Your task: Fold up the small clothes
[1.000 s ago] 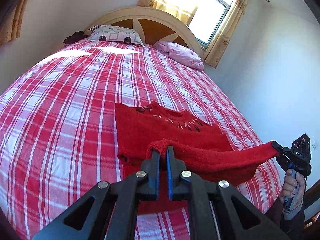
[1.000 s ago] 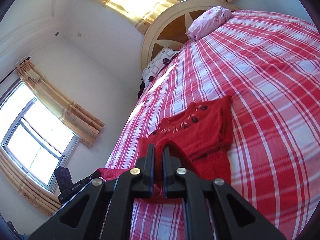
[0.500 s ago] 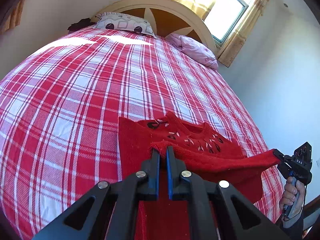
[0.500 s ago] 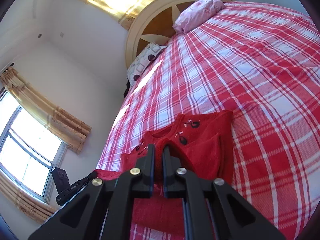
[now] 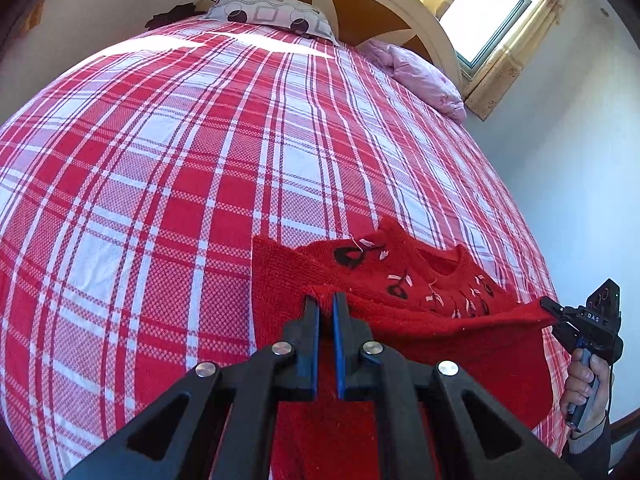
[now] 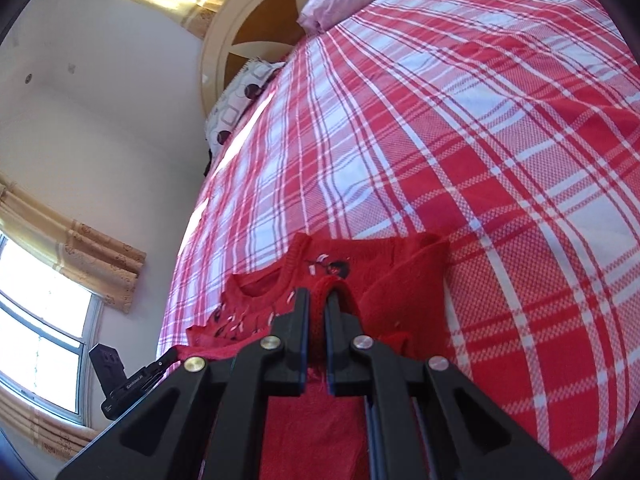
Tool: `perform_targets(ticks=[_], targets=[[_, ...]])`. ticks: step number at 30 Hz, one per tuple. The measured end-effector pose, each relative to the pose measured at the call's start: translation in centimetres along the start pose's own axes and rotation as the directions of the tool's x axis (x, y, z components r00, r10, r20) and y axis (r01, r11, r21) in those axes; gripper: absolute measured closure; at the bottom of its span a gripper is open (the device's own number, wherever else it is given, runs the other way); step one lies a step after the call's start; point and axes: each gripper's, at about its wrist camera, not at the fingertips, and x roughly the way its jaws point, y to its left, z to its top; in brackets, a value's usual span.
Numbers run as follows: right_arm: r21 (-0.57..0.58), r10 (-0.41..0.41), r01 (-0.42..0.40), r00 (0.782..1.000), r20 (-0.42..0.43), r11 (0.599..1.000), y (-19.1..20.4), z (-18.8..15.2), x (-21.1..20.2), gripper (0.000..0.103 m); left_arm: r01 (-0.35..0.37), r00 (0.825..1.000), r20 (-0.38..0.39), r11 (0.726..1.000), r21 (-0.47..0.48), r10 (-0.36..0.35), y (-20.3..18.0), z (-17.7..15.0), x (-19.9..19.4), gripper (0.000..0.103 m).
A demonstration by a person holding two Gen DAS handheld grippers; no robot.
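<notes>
Hand-held gripper on the left [image 5: 326, 300] pinching one corner of the red sweater's [image 5: 400, 280] bottom edge, jaws clamped tight on the knit; hand-held gripper on the right [image 6: 316, 300] doing the same at the other corner, also closed on the fabric. Seen from the left wrist, right hand-held gripper [image 5: 560, 316] holding the far end of a taut red band, with a hand [image 5: 584, 384] wrapped round its handle. Stretching the hem between both grips, above the sweater's upper half, which is lying flat on the bed [image 5: 160, 200] near its foot end, neckline [image 5: 440, 264] facing the headboard [image 5: 384, 12].

Looking like the bottom-to-top fold, partway through: hem raised and hanging over the chest, not yet laid down. Calling next, by this reading, for carrying the hem toward the collar, keeping both corners level and the edge tight, then lowering it square onto the shoulders before letting go.

Sweater: chunky, fuzzy knit, ribbed collar, black and white stitched motifs across the chest, sides apparently already turned in. Likely clinging to itself and sagging in the middle if slackened. Bed cover: woven red-and-white plaid, smooth, slightly soft. Beyond it, a patterned pillow [image 5: 272, 14], a pink pillow [image 5: 420, 76], a curved wooden headboard and a curtained window [image 5: 492, 12].
</notes>
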Motion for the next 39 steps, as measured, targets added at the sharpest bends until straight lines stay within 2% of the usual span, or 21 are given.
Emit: perform_targets(ticks=[8, 11, 14, 16, 17, 18, 22, 24, 26, 29, 32, 34, 36, 39], targets=[[0.018, -0.043, 0.043, 0.999, -0.009, 0.999, -1.0, 1.6, 2.6, 0.094, -0.019, 1.000, 0.004, 1.000, -0.002, 0.019, -0.1, 1.2, 1.8, 0.097], [0.025, -0.062, 0.062, 0.998, -0.012, 0.998, -1.7, 2.0, 3.6, 0.092, -0.002, 1.000, 0.003, 0.999, -0.046, 0.002, 0.6, 1.6, 2.3, 0.097], [0.052, -0.038, 0.038, 0.999, -0.002, 0.998, -2.2, 2.4, 3.8, 0.091, 0.027, 0.999, -0.022, 0.994, -0.110, -0.029, 1.6, 2.5, 2.3, 0.096], [0.039, -0.046, 0.044, 0.998, 0.036, 0.998, -2.0, 2.5, 3.1, 0.068, 0.038, 0.999, -0.003, 0.990, -0.132, -0.038, 2.1, 2.7, 1.6, 0.096], [0.032, -0.052, 0.050, 0.997, 0.053, 0.998, -1.8, 2.5, 2.7, 0.042, 0.034, 0.999, 0.014, 0.991, -0.131, -0.033, 2.3, 2.8, 1.2, 0.096], [0.023, -0.052, 0.051, 0.996, 0.078, 0.998, -1.6, 2.6, 2.1, 0.037, 0.013, 1.000, 0.027, 0.992, -0.128, -0.009, 2.4, 2.9, 0.7, 0.096], [-0.054, -0.057, 0.065, 0.989, 0.136, 0.996, 0.3, 2.3, -0.6, 0.037, -0.022, 0.997, 0.074, 0.991, -0.130, 0.032, 2.8, 2.6, -1.0, 0.096], [-0.139, -0.038, 0.054, 0.993, 0.116, 0.989, 2.4, 1.3, -1.1, 0.040, -0.062, 0.993, 0.096, 0.991, -0.116, 0.074, 2.7, 2.4, -1.8, 0.096], [-0.246, -0.054, 0.064, 0.997, 0.048, 0.967, 4.7, -0.5, -0.5, 0.046, -0.069, 0.991, 0.110, 0.991, -0.113, 0.082, 2.7, 2.0, -2.2, 0.096], [-0.378, -0.106, 0.068, 0.991, -0.081, 0.923, 7.7, -3.8, 2.3, 0.053, -0.070, 0.993, 0.096, 0.997, -0.045, 0.074, 0.9, 0.5, -2.4, 0.096], [-0.404, -0.139, 0.061, 0.976, -0.167, 0.913, 8.5, -5.9, 5.3, 0.059, -0.063, 0.996, 0.073, 0.996, 0.058, 0.059, -1.9, -1.8, -2.0, 0.096], [-0.412, -0.162, 0.074, 0.969, -0.184, 0.908, 8.7, -6.3, 7.0, 0.059, -0.078, 0.996, 0.048, 0.986, 0.150, 0.072, -4.0, -3.1, -1.1, 0.096], [-0.409, -0.195, 0.102, 0.962, -0.191, 0.907, 8.7, -6.3, 9.0, 0.059, -0.134, 0.991, 0.022, 0.961, 0.242, 0.133, -5.5, -4.2, 0.5, 0.096], [-0.385, -0.250, 0.164, 0.951, -0.184, 0.908, 8.6, -5.8, 10.5, 0.059, -0.212, 0.976, 0.006, 0.941, 0.265, 0.218, -5.2, -4.8, 2.4, 0.096]])
